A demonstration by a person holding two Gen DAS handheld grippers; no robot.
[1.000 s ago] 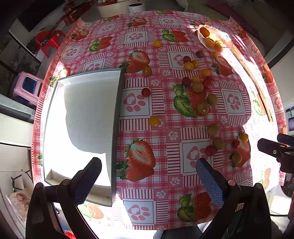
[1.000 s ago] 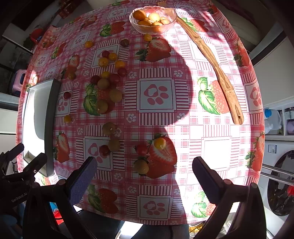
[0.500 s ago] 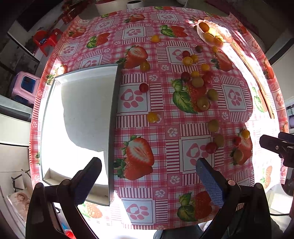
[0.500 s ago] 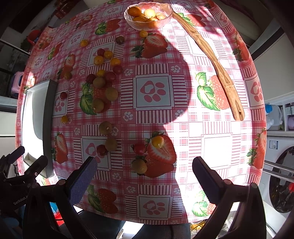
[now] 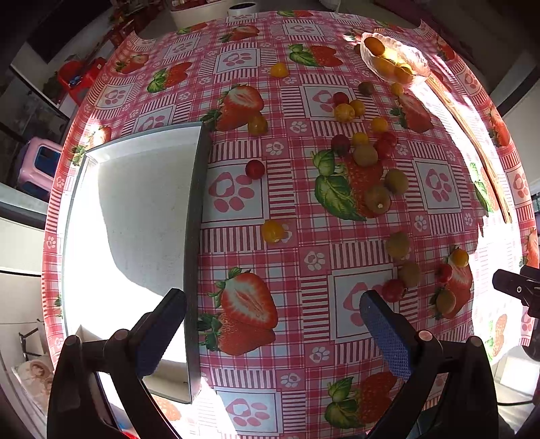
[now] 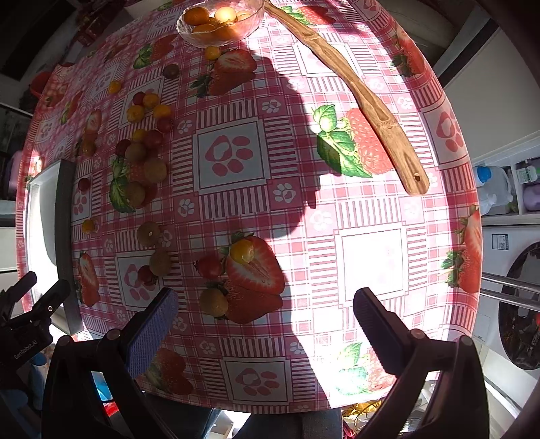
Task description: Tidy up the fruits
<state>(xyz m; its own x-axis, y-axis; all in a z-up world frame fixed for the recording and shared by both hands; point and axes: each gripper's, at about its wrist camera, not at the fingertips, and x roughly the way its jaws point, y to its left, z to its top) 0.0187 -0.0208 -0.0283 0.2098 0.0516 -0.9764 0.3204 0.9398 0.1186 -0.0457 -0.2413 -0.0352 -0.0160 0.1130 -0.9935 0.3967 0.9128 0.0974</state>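
Small red, yellow and green-brown fruits lie scattered on a pink strawberry tablecloth. A white rectangular tray (image 5: 135, 216) sits on the left and holds nothing. A glass bowl (image 5: 395, 64) of orange and yellow fruits stands at the far side; it also shows in the right wrist view (image 6: 219, 23). My left gripper (image 5: 270, 334) is open and empty above the near table, by the tray's right wall. My right gripper (image 6: 266, 324) is open and empty above a yellow fruit (image 6: 241, 251), a red fruit (image 6: 209, 266) and a green-brown fruit (image 6: 213, 301).
A long wooden utensil (image 6: 364, 101) lies on the right side of the table. The table's near edge is just below both grippers. A washing machine (image 6: 519, 304) and shelves stand to the right; small plastic stools (image 5: 40, 162) stand on the floor to the left.
Both grippers have moved forward and a little lower over the table, so the fruits and tray look nearer. Both have stayed open and empty.
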